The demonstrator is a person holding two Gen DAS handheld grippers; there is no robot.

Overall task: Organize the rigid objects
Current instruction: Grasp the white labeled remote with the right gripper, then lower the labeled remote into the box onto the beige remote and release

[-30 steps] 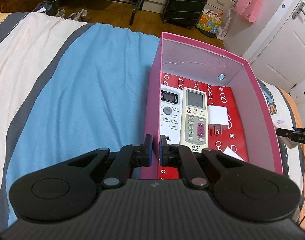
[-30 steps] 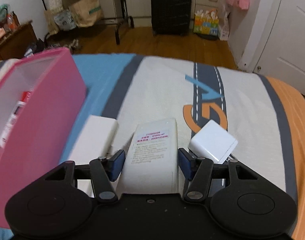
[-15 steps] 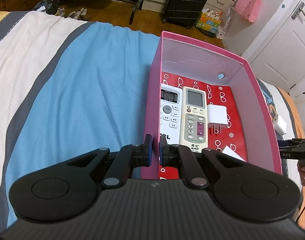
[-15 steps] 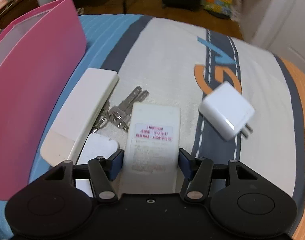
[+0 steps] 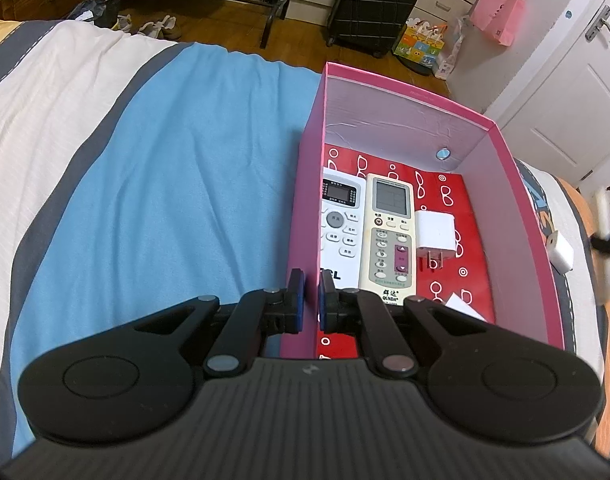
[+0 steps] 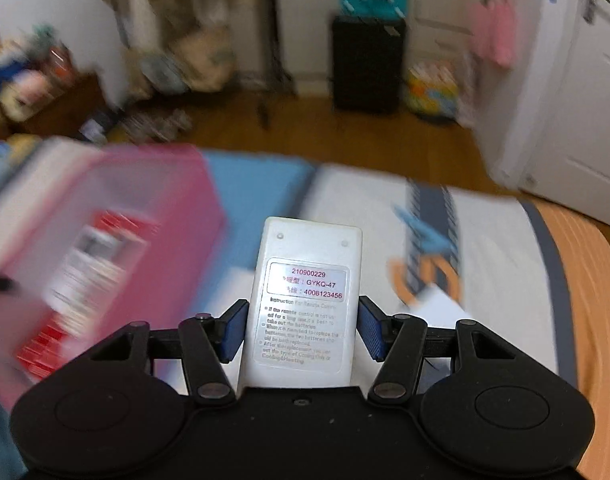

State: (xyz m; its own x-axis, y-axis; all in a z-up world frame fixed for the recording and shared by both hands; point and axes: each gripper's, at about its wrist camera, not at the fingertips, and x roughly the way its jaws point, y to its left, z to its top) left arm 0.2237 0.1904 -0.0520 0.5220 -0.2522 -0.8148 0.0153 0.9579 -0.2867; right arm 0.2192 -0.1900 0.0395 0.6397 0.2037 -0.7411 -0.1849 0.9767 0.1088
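Left wrist view shows the bed (image 5: 165, 168) carrying the pink box (image 5: 307, 208), whose near wall the left gripper (image 5: 309, 300) pinches between closed pads. Inside lie two remotes (image 5: 389, 236) and a charger (image 5: 435, 234). A second ago the white remote (image 6: 305, 304) lay on the bedding; now the right gripper (image 6: 303, 330) is clamped on it and has lifted it, label up, beside the box, so I judge boxing comes next.

Left claw (image 5: 309, 296), fingers nearly closed, pinches the near wall of the pink box (image 5: 305, 216); right claw (image 6: 303, 328), fingers spread wider, clamps a white remote (image 6: 305, 300) lengthwise, raised and level.
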